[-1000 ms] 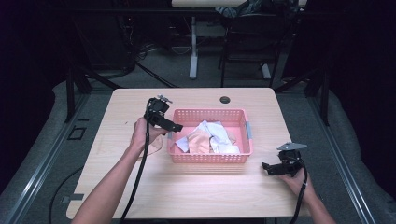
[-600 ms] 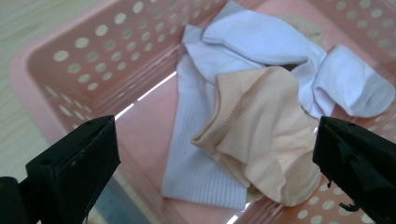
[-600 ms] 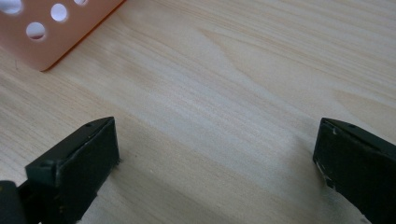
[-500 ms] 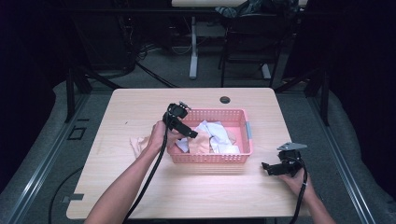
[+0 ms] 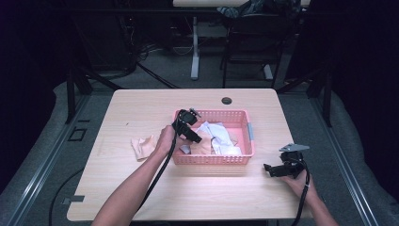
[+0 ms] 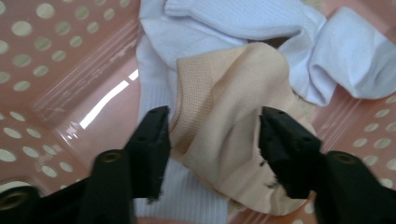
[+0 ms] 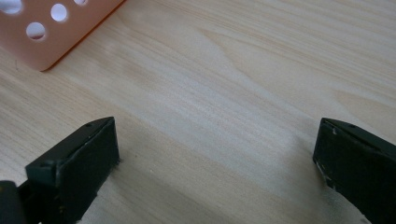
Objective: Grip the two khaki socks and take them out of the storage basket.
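The left gripper (image 5: 196,138) has moved on from the basket's left rim, where it hung half a second ago, and now dips inside the pink perforated basket (image 5: 248,141) at its left end — a second ago it was still out over the table beside the basket. In the left gripper view its jaws stand spread, one on each side of a beige sock (image 6: 233,140) that lies on top of white socks (image 6: 261,28); the jaw tips are close to the fabric but not closed on it, so nothing is grasped. The beige sock is folded over, its ribbed cuff toward the left jaw, and it sits on the basket floor near a wall.

A second beige sock (image 5: 142,146) lies flat on the wooden table (image 5: 141,108) just left of the basket, beside the person's left hand (image 5: 165,141), in the same spot as before.

The right gripper (image 5: 269,168) has not shifted: it rests low over the table near the basket's right front corner, jaws wide apart with bare wood between them — holding nothing
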`<state>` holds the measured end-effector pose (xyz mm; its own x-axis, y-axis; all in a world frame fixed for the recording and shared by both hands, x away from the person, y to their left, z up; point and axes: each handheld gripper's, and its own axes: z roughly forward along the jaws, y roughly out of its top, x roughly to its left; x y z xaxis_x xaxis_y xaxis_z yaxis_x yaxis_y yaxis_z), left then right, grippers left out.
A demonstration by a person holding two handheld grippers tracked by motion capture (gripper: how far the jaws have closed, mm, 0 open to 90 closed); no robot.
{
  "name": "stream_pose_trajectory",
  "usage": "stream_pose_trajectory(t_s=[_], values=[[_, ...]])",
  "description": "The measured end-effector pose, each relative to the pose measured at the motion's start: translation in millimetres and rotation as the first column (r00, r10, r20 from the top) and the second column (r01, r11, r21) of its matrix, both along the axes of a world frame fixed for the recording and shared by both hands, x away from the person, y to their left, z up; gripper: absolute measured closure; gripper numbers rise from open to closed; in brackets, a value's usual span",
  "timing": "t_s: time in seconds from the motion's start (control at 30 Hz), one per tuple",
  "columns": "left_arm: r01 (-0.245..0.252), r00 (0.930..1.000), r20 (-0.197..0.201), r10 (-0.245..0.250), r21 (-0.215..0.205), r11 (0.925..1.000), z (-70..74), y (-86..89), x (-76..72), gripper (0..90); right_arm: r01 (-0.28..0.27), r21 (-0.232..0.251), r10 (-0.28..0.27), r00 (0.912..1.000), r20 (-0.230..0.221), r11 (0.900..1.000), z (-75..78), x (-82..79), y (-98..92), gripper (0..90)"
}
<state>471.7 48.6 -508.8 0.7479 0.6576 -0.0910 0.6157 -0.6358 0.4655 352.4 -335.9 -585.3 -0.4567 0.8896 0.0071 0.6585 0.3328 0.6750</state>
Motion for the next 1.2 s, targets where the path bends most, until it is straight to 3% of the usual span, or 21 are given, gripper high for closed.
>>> stream_pose_trajectory(t_s=[0.03,0.37,0.87,1.2], values=[[0.003,1.0000,0.007,-0.003,0.015,0.9999,-1.2,-1.3,-1.1,53.4,0.000,0.000,0.000,1.0000,0.000,1.000,0.0,0.0,0.0,0.0],[0.005,0.9996,0.027,-0.006,0.024,0.9997,-0.2,-1.0,-4.5,84.2,-0.001,0.000,0.001,1.0000,0.000,1.000,0.0,0.1,0.0,0.0],[0.016,0.9982,0.057,-0.016,0.002,0.9999,19.6,10.1,-10.1,86.1,-0.001,0.000,0.001,1.0000,0.000,1.000,0.0,-0.1,0.0,0.0],[0.026,0.9944,0.103,-0.022,-0.029,0.9992,50.4,15.9,-13.0,86.3,-0.001,0.000,0.001,1.0000,-0.001,1.000,0.1,-0.1,0.0,0.0]])
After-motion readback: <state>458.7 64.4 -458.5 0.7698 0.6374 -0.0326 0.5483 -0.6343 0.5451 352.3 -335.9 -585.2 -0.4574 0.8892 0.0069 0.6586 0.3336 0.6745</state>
